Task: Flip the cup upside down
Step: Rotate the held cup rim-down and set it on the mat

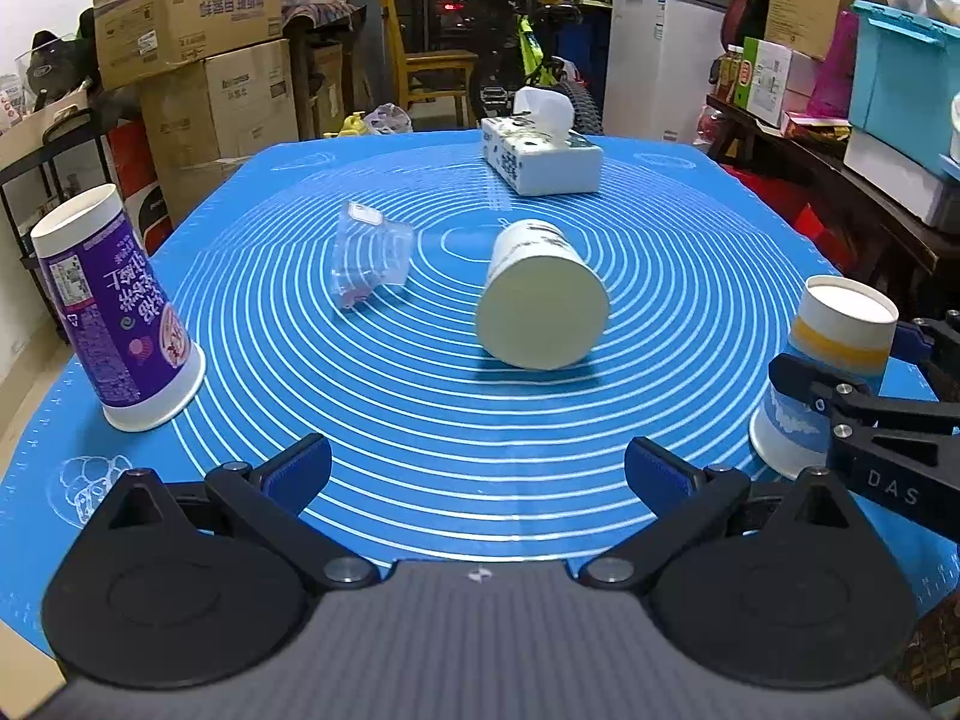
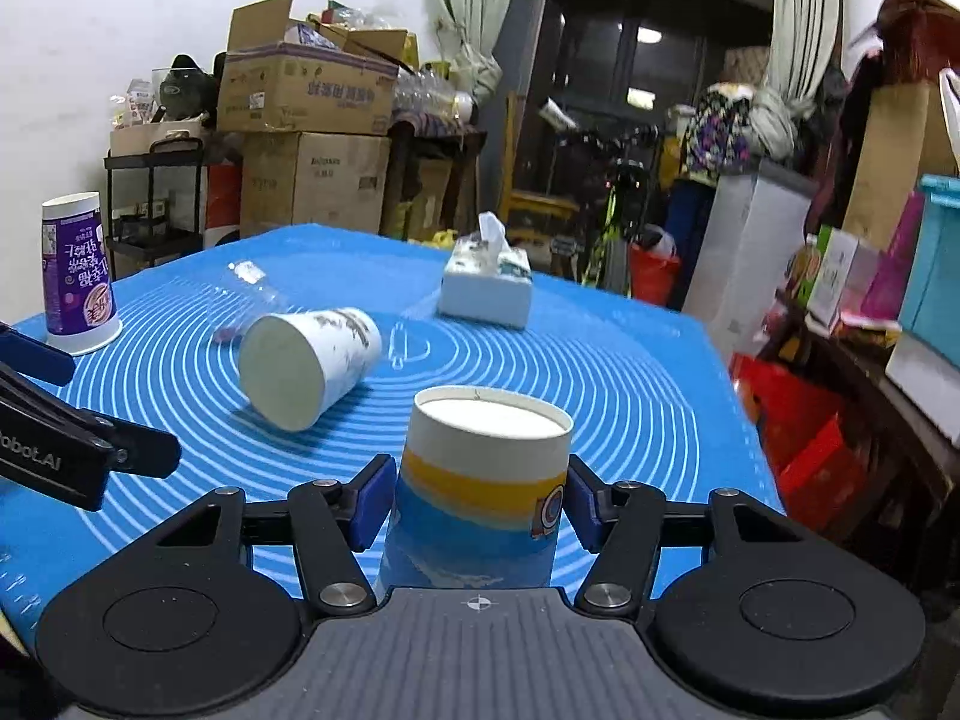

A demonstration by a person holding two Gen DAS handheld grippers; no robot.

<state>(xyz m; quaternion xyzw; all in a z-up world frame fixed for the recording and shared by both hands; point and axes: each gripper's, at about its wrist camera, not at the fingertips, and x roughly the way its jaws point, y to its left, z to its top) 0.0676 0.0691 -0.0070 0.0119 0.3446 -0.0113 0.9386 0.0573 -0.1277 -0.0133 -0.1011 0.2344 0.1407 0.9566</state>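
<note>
Right hand-held gripper (image 2: 477, 501) pads pinch the inverted blue-and-yellow paper cup (image 2: 480, 480), rim down on blue desk mat (image 2: 630, 372). Release straight, avoid tipping. Left hand-held gripper (image 1: 477, 477) wide open, empty.

A: Where is the left wrist camera looking from?

B: It is sitting low over the near edge of the blue mat (image 1: 420, 420), facing along it toward the tissue box (image 1: 543, 159).

A: And the right wrist one?

B: It is looking from the mat's right side, angling leftward, very near the yellow-banded cup (image 2: 480, 480).

A: What are they sharing?

B: Both are taking in the mat, the lying white cup (image 1: 540, 294), the purple cup (image 1: 114, 312) and the tissue box.
</note>
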